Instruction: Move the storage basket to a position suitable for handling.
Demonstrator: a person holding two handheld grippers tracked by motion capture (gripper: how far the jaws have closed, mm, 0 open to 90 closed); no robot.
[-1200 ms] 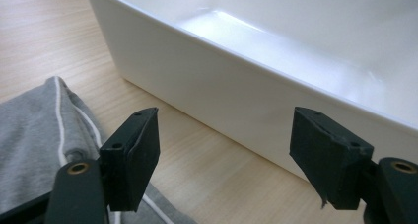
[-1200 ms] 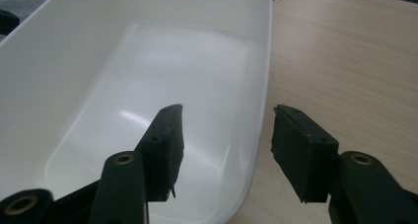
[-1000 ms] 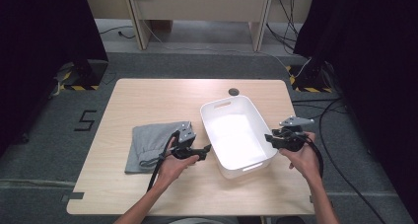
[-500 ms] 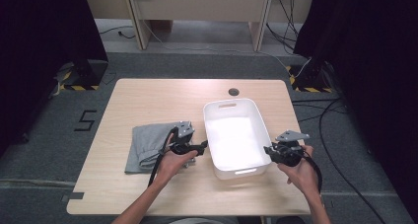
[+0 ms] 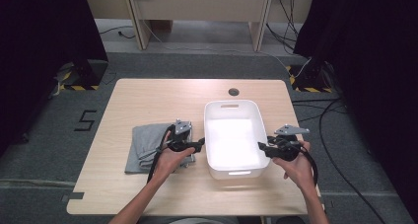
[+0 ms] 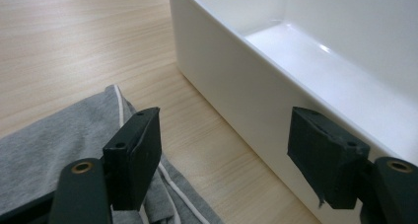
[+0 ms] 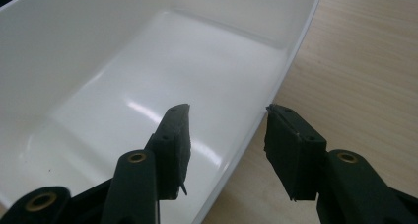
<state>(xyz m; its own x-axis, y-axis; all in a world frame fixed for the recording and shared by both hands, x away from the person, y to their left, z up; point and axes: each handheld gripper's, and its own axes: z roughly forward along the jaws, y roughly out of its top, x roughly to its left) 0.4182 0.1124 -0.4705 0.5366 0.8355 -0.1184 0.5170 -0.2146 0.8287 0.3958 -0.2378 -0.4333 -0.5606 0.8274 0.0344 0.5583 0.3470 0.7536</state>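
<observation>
Table [image 5: 148, 100]: wooden, white tub [image 5: 234, 135] just right of centre. Grey garment [image 5: 145, 147], folded, lies at the tub's 9 o'clock, just beside it. Right gripper [image 5: 262, 149] at the tub's 3 o'clock straddles the rim; its jaws have just been opening and stand clear of the wall. Left gripper [image 5: 201, 144], over the garment's near edge, stands spread, holding nothing. Judged step: tub placed and released. Next: left gripper lowers and closes on the garment.

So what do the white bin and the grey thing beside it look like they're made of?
White bin: probably glossy moulded plastic; light glints off its smooth floor and thin rounded rim. Grey cloth: soft knit fabric, likely cotton jersey; matte, folded in limp layers, with a white cord along one edge.
</observation>
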